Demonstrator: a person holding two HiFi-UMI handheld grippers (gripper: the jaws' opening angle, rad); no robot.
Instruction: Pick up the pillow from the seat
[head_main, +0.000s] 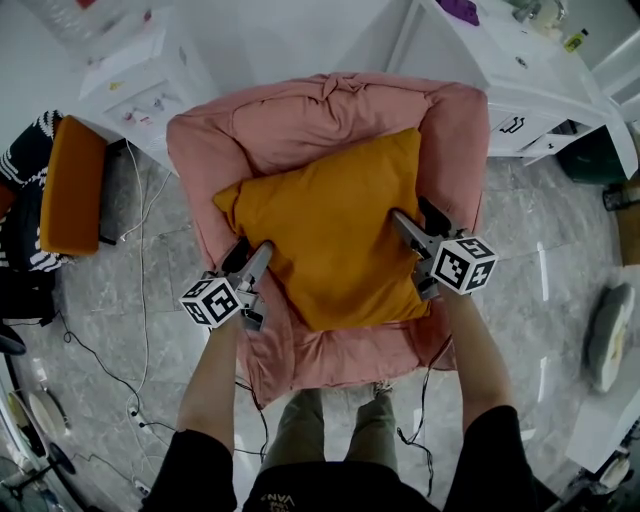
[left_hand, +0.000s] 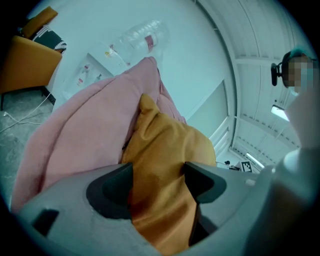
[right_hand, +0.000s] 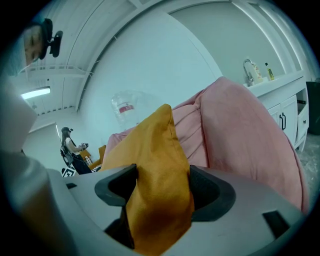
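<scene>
Your left gripper (head_main: 258, 262) is clamped on the left edge of the orange pillow (head_main: 330, 225). Your right gripper (head_main: 403, 225) pinches its right edge. The pillow spans the pink seat (head_main: 290, 115), armrest to armrest.

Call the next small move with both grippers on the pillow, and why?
Probably raise both grippers straight up together. The left gripper and right gripper are each shut on an opposite edge of the orange pillow, which appears to rest on the pink seat, so the grasp looks set.
</scene>
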